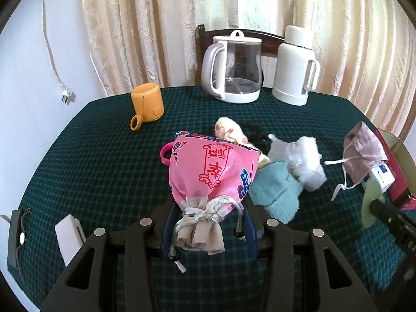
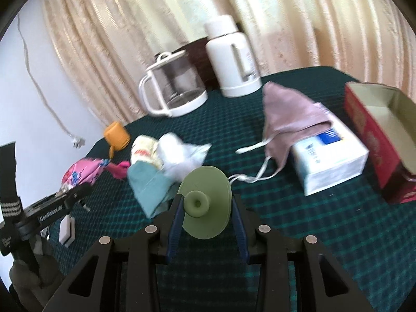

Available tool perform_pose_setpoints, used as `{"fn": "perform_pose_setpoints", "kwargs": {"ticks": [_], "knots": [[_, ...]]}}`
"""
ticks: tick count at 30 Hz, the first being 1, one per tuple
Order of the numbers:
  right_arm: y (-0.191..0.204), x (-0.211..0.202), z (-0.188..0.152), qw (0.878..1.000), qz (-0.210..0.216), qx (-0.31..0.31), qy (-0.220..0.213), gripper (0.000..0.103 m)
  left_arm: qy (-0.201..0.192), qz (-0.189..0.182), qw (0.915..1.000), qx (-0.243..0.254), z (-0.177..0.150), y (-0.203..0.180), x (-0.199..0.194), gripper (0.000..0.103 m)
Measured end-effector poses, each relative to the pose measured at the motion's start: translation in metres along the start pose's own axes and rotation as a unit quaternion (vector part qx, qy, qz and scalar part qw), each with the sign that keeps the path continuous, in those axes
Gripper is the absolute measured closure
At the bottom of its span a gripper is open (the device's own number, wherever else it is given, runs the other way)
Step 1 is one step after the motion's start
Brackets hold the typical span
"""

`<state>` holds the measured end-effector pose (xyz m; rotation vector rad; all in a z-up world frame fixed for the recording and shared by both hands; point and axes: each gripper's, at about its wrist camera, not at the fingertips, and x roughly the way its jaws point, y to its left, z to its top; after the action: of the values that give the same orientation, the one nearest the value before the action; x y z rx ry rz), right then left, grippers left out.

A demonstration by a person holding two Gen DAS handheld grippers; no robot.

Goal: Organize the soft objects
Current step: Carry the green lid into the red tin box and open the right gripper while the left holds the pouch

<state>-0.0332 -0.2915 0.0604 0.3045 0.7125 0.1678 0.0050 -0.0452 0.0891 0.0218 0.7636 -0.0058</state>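
My left gripper (image 1: 206, 218) is shut on the tied neck of a pink drawstring pouch (image 1: 210, 166), held over the green checked tablecloth (image 1: 104, 161). My right gripper (image 2: 205, 208) is shut on a green silicone lid (image 2: 205, 202) by its knob, held above the cloth. A teal knitted cloth (image 1: 275, 195), a white plastic-wrapped bundle (image 1: 304, 163) and a cream printed soft toy (image 1: 231, 132) lie together mid-table. A mauve cloth hat (image 2: 288, 114) with white ties drapes over a white box (image 2: 330, 156). The pouch shows at the left of the right wrist view (image 2: 83, 171).
An open red box (image 2: 374, 127) stands at the right edge. A glass kettle (image 1: 234, 67) and a white thermos (image 1: 296, 67) stand at the back. An orange cup (image 1: 147, 104) sits back left. A white block (image 1: 69, 236) and a dark strap (image 1: 18, 236) lie front left.
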Motion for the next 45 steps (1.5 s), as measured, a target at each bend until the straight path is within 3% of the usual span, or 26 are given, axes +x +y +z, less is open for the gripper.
{"fn": "perform_pose_setpoints", "kwargs": {"ticks": [6, 14, 22, 31, 36, 45], "knots": [[-0.019, -0.009, 0.010, 1.000, -0.013, 0.014, -0.018, 0.065, -0.009, -0.002, 0.9999, 0.006, 0.002, -0.010, -0.006, 0.058], [-0.021, 0.004, 0.020, 1.000, 0.001, 0.008, -0.009, 0.065, -0.004, -0.004, 1.0000, 0.008, 0.003, -0.020, -0.003, 0.058], [-0.036, -0.005, 0.051, 0.999, -0.007, 0.016, -0.047, 0.065, -0.017, -0.008, 0.9997, 0.018, 0.018, -0.033, -0.005, 0.058], [-0.092, -0.024, 0.069, 0.991, -0.075, 0.070, -0.084, 0.065, -0.022, -0.033, 0.9986, 0.036, 0.034, -0.062, 0.001, 0.058], [-0.128, -0.039, 0.078, 0.980, -0.125, 0.108, -0.106, 0.064, -0.019, -0.053, 0.9973, 0.047, 0.041, -0.081, 0.008, 0.058], [-0.180, -0.031, 0.088, 0.962, -0.205, 0.152, -0.093, 0.062, -0.012, -0.080, 0.9949, 0.060, 0.047, -0.105, 0.021, 0.058]]}}
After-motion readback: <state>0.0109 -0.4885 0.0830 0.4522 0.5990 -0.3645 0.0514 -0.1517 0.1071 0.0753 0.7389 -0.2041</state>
